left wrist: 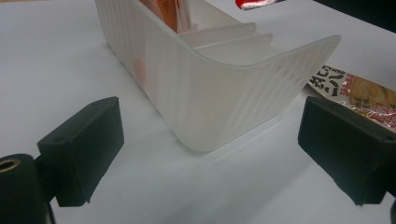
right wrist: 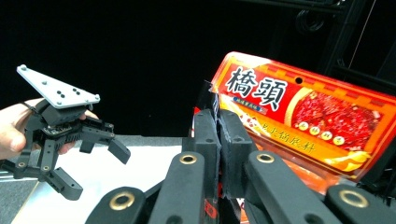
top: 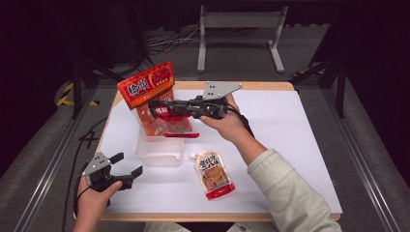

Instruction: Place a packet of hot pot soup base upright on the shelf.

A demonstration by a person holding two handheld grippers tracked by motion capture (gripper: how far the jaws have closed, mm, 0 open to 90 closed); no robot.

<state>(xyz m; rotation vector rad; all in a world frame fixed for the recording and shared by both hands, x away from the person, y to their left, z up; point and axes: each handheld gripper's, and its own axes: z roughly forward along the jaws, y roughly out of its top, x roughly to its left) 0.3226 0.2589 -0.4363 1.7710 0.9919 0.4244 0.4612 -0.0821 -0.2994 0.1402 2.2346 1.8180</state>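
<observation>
A red snack bag [top: 146,87] with yellow lettering stands upright, its lower end inside a translucent plastic bin [top: 159,153] left of the table's middle. My right gripper [top: 155,109] reaches in from the right and is shut on the bag's side; in the right gripper view its jaws [right wrist: 218,128] pinch the edge of the bag [right wrist: 303,102]. My left gripper [top: 128,163] is open near the front left, just apart from the bin. Its jaws [left wrist: 212,140] stand wide on either side of the bin's near corner [left wrist: 210,93].
A spouted pouch [top: 215,175] lies flat in front of the bin, right of it, also seen as the pouch [left wrist: 357,88]. White sheet [top: 290,140] covers the table. Dividers [left wrist: 233,39] split the bin. A grey metal stand [top: 239,29] and cables sit beyond the far edge.
</observation>
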